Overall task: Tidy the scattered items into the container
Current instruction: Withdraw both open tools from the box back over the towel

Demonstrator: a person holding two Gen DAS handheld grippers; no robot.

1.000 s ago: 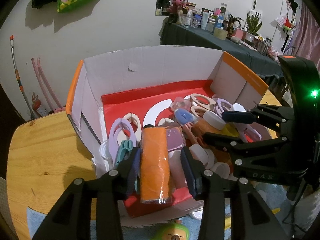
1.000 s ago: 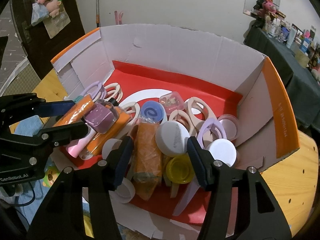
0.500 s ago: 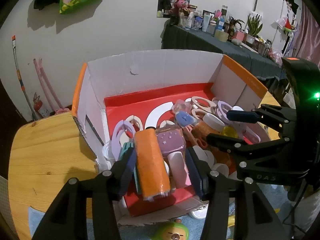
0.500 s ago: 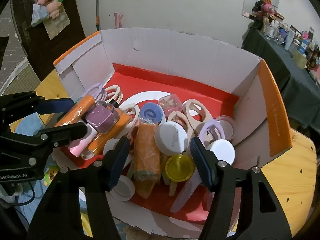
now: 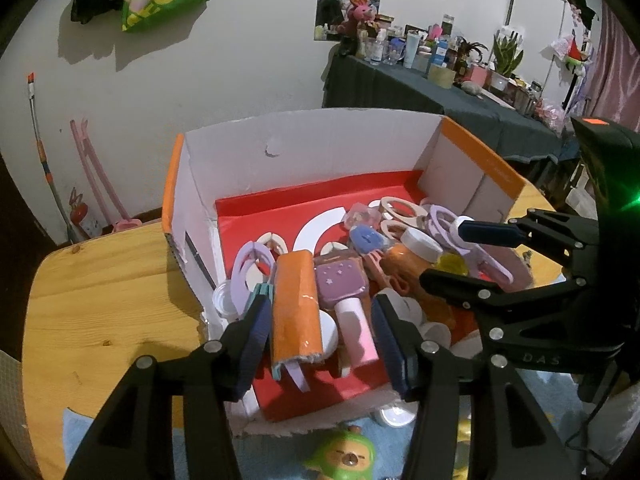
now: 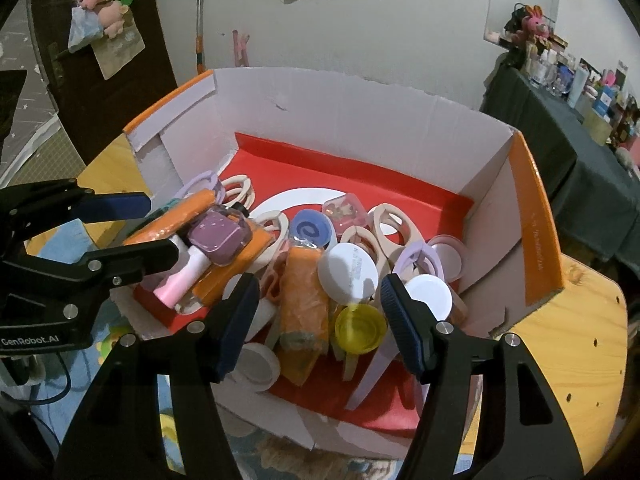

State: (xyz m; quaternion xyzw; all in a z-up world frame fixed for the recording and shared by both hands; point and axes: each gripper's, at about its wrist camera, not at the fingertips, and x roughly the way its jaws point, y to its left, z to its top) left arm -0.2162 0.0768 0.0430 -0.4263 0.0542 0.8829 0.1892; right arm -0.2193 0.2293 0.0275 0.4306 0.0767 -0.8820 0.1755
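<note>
An open cardboard box (image 5: 304, 148) with a red floor and orange rims stands on a wooden table; it also shows in the right wrist view (image 6: 360, 120). It holds several items: an orange packet (image 5: 296, 300), a purple-and-pink toy (image 5: 344, 292), scissors, lids, a yellow cap (image 6: 360, 326) and a second orange packet (image 6: 304, 308). My left gripper (image 5: 320, 344) is open and empty above the box's near edge. My right gripper (image 6: 320, 320) is open and empty over the box's near side.
A green toy figure (image 5: 344, 456) and a white lid (image 5: 394, 416) lie on a blue mat in front of the box. The round wooden table (image 5: 100, 280) extends to the left. A cluttered dark table (image 5: 440, 92) stands behind.
My left gripper has drawn back toward me from the orange packet, which now lies in the box. My right gripper has also pulled back slightly.
</note>
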